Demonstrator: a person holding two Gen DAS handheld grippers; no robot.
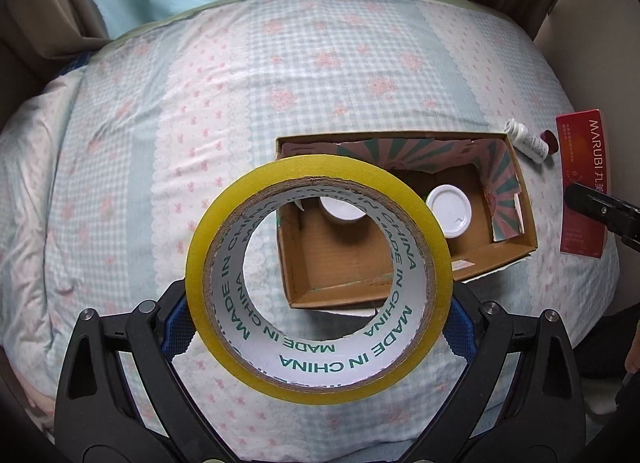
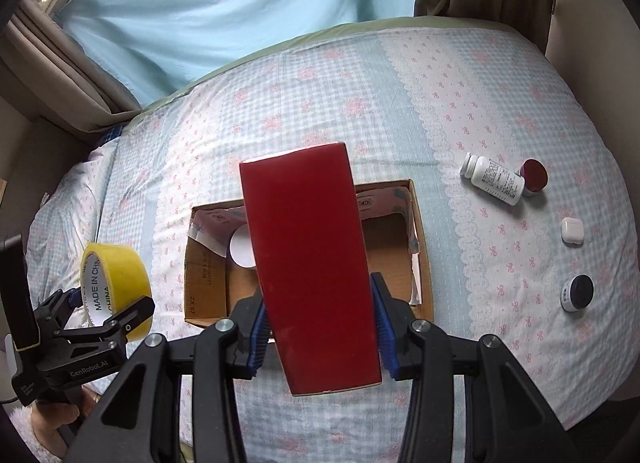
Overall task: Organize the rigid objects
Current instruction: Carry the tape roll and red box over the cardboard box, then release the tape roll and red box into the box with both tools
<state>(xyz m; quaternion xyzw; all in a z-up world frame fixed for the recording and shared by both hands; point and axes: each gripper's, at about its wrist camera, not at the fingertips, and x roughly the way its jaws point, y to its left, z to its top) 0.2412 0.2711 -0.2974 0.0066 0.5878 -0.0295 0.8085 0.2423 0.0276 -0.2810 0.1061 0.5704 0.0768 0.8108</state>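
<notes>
My left gripper [image 1: 320, 327] is shut on a yellow tape roll [image 1: 320, 379], held above the bed just left of an open cardboard box [image 1: 520, 199]. The roll [image 2: 120, 283] and the left gripper [image 2: 108, 313] also show in the right wrist view. My right gripper [image 2: 318, 327] is shut on a red box [image 2: 308, 255], held over the near edge of the cardboard box [image 2: 424, 263]. The red box [image 1: 580, 183] also shows at the right of the left wrist view. Two white round lids [image 1: 448, 209] lie inside the cardboard box.
On the checked bedspread [image 2: 360, 103], right of the box, lie a white pill bottle [image 2: 494, 179], a red-lidded jar [image 2: 534, 177], a white earbud case [image 2: 572, 231] and a dark-lidded jar [image 2: 578, 291]. Blue curtain and wall stand behind the bed.
</notes>
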